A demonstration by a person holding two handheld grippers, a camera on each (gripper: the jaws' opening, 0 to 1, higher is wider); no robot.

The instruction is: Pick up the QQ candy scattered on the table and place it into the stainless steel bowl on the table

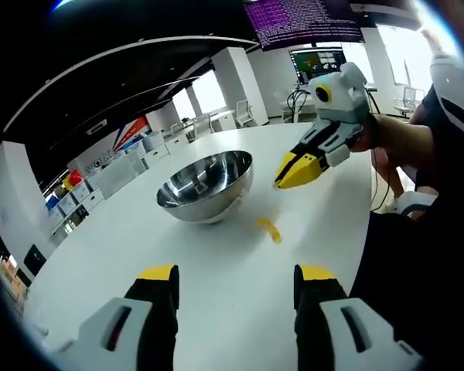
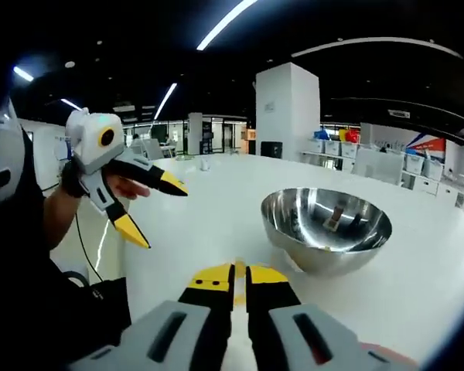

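Note:
The stainless steel bowl [image 1: 205, 185] [image 2: 326, 226] stands on the white table [image 1: 240, 309]. One yellow QQ candy [image 1: 269, 229] lies on the table just in front of the bowl. My left gripper [image 1: 237, 272] hangs open low over the table, short of the candy, with nothing between its jaws. My right gripper [image 1: 281, 179] [image 2: 240, 275] hovers shut beside the bowl's rim, above the candy. A yellow sliver shows in the narrow slit between its jaws; I cannot tell whether it is held or lies on the table beyond. The left gripper [image 2: 158, 212] also appears open at the left.
A person's hand and dark sleeve [image 1: 417, 154] hold the right gripper near the table's right edge. Screens [image 1: 305, 19] hang at the back. Shelves with coloured bins [image 1: 69, 193] line the far wall. Bare white tabletop [image 2: 417, 294] surrounds the bowl.

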